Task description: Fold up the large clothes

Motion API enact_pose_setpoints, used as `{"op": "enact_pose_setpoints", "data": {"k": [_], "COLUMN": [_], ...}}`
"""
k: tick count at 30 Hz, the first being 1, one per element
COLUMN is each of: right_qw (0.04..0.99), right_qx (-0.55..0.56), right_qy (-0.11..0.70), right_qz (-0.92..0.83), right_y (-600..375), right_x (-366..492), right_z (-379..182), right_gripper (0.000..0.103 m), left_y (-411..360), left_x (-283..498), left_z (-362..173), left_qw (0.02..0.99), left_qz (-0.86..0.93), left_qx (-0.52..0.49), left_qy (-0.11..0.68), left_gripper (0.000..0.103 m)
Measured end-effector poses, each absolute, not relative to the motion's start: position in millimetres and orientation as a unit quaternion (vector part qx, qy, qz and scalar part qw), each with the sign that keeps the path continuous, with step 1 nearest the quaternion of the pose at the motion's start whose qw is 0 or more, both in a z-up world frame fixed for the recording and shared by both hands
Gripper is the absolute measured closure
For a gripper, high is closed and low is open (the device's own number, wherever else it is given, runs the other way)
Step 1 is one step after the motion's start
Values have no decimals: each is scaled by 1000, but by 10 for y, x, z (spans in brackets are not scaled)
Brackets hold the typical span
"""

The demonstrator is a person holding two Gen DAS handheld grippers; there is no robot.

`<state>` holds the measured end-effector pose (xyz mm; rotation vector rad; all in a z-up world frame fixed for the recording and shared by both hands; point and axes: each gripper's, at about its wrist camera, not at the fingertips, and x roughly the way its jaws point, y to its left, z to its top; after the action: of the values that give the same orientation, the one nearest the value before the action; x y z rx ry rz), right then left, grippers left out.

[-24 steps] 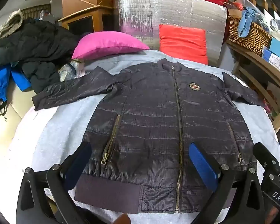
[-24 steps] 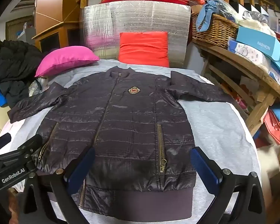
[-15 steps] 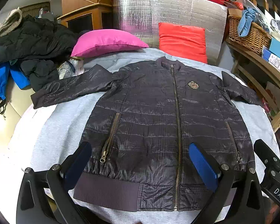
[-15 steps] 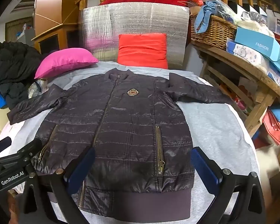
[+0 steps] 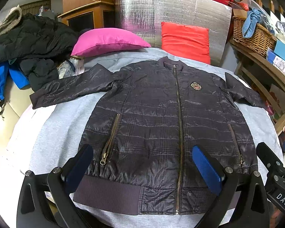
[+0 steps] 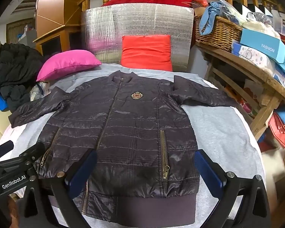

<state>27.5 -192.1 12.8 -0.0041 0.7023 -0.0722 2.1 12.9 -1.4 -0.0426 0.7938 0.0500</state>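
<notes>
A dark quilted jacket [image 5: 157, 121] [image 6: 131, 129] lies flat and face up on a grey sheet, zipped shut, both sleeves spread out to the sides. A small crest badge sits on its chest. My left gripper [image 5: 142, 163] hovers open above the jacket's left hem, nothing between its blue pads. My right gripper [image 6: 145, 169] hovers open above the right hem by the pocket zip, also holding nothing. Each gripper shows at the edge of the other's view.
A pink pillow [image 5: 108, 40] and a red cushion [image 5: 185, 39] lean at the far end before a silver foil panel [image 6: 142, 20]. Dark and blue clothes [image 5: 24, 43] are piled at the left. A wooden shelf with a wicker basket [image 6: 218, 31] and boxes stands at the right.
Both views have drawn back and up slightly, so the jacket sits a little farther away. The jacket has not moved and both grippers stay open.
</notes>
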Motion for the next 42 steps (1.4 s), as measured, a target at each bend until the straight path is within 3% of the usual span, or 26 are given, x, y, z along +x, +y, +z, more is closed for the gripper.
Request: {"op": "enact_pose_setpoints", "data": {"k": [42], "right_qw": [934], "right_qx": [-3], "right_qy": [356], "right_qz": [-25], "right_y": [-1895], "right_x": [333], "right_z": [-12], "right_gripper": [0], "left_y": [142], "left_x": [81], "left_z": [-80], "left_qw": [920], "left_qz": [22], "left_qx": [-24], "left_qy": [390], "left_gripper": [0]}}
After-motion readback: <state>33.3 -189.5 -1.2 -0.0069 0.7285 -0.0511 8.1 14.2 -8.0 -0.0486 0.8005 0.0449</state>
